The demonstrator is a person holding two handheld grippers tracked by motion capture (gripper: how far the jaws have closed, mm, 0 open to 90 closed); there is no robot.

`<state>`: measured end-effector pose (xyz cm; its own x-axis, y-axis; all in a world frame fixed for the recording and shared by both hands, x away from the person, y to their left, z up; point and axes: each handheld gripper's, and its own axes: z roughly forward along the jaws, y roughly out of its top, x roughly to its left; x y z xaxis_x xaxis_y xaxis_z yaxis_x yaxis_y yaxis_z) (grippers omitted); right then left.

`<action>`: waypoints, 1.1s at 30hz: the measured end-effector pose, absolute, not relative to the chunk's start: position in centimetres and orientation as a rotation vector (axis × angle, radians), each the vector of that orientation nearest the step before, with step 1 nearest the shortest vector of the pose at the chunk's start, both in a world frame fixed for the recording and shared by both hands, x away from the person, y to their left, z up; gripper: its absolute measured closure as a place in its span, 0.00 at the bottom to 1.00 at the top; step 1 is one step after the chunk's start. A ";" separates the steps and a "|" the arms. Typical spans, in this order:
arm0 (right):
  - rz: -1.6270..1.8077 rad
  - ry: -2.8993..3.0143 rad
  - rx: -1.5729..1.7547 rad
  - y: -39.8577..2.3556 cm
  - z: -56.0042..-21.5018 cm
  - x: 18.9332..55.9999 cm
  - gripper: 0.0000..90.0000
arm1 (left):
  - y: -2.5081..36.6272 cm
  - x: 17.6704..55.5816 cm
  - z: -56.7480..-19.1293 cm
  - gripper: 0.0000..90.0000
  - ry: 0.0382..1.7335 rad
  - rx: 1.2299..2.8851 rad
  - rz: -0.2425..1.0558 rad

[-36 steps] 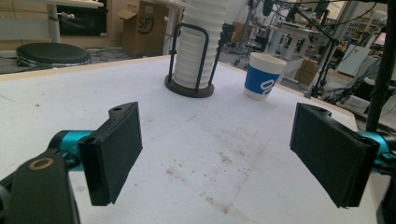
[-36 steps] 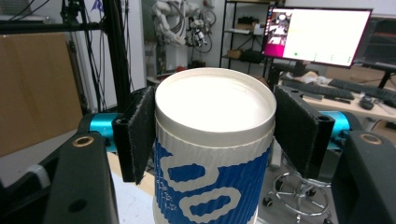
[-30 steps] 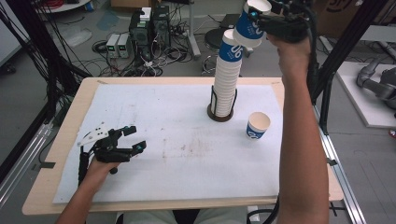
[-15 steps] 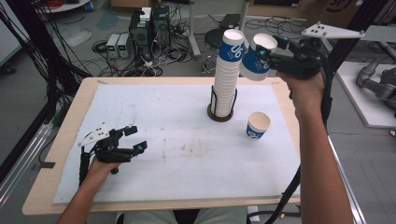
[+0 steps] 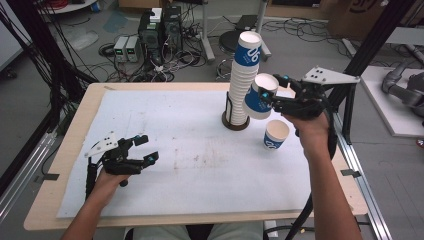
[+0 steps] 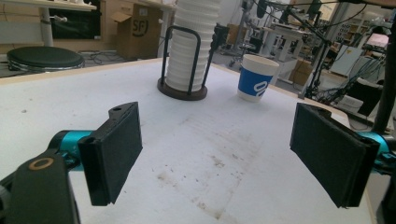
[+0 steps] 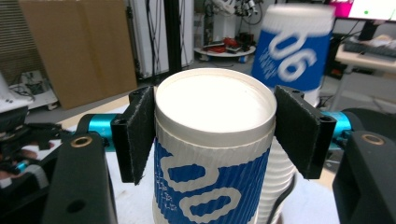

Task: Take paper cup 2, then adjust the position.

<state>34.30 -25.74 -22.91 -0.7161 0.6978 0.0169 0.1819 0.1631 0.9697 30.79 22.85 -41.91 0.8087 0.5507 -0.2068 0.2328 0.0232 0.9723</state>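
Jaws of the right gripper [image 5: 278,96] clamp a blue paper cup [image 5: 258,96] in the air beside the cup stack [image 5: 241,80]; one cup [image 5: 275,135] already stands on the table [image 5: 165,85], more remain stacked. Left gripper [image 5: 141,149] rests open.

left hand-held gripper [image 5: 142,149] low, jaws wide apart, right hand-held gripper [image 5: 274,98] raised, jaws seemingly clamped

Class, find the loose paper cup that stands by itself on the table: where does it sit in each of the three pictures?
High view: the standing cup is right of centre, beside the cup stack and below the right tool's held cup.
Left gripper view: upper middle, right of the stack.
Right gripper view: I cannot make it out.
Shared landmark: the stack.
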 end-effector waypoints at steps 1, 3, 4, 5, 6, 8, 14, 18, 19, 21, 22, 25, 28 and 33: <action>1.587 2.016 0.834 -25.6 -23.3 34.2 0.37 | 22.9 30.8 -41.9 0.18 0.641 1.562 0.277; 1.595 2.026 0.836 -25.2 -24.2 34.0 0.37 | 22.8 30.8 -41.9 0.18 0.640 1.561 0.278; 1.596 2.034 0.828 -25.0 -24.6 34.0 0.37 | 22.8 30.8 -41.9 0.19 0.639 1.562 0.279; 1.591 2.040 0.826 -24.8 -24.9 33.9 0.37 | 22.8 30.8 -41.9 0.19 0.639 1.562 0.280; 1.589 2.051 0.817 -24.6 -25.3 33.8 0.37 | 22.8 30.8 -41.9 0.18 0.637 1.563 0.279; 1.599 2.061 0.810 -24.2 -26.0 33.6 0.37 | 22.9 30.7 -41.9 0.18 0.635 1.563 0.276; 1.606 2.090 0.795 -23.2 -27.8 33.4 0.37 | 23.1 30.5 -41.9 0.19 0.635 1.557 0.282; 1.611 2.112 0.796 -22.8 -29.1 33.4 0.37 | 23.1 30.4 -41.8 0.18 0.634 1.562 0.288; 1.617 2.114 0.804 -22.8 -29.4 33.4 0.37 | 23.0 30.4 -41.9 0.18 0.635 1.561 0.286; 1.628 2.119 0.805 -22.8 -29.9 33.3 0.37 | 22.9 30.4 -41.9 0.19 0.629 1.570 0.285; 1.632 2.122 0.809 -22.7 -30.2 33.3 0.37 | 22.8 30.4 -41.9 0.19 0.627 1.569 0.284; 1.643 2.131 0.806 -22.5 -30.7 33.2 0.36 | 22.8 30.4 -41.9 0.19 0.624 1.565 0.282; 1.638 2.130 0.788 -22.2 -31.2 32.7 0.36 | 22.7 30.4 -41.8 0.18 0.616 1.563 0.277; 1.642 2.141 0.770 -21.7 -31.9 32.1 0.36 | 22.2 30.3 -41.7 0.18 0.597 1.570 0.273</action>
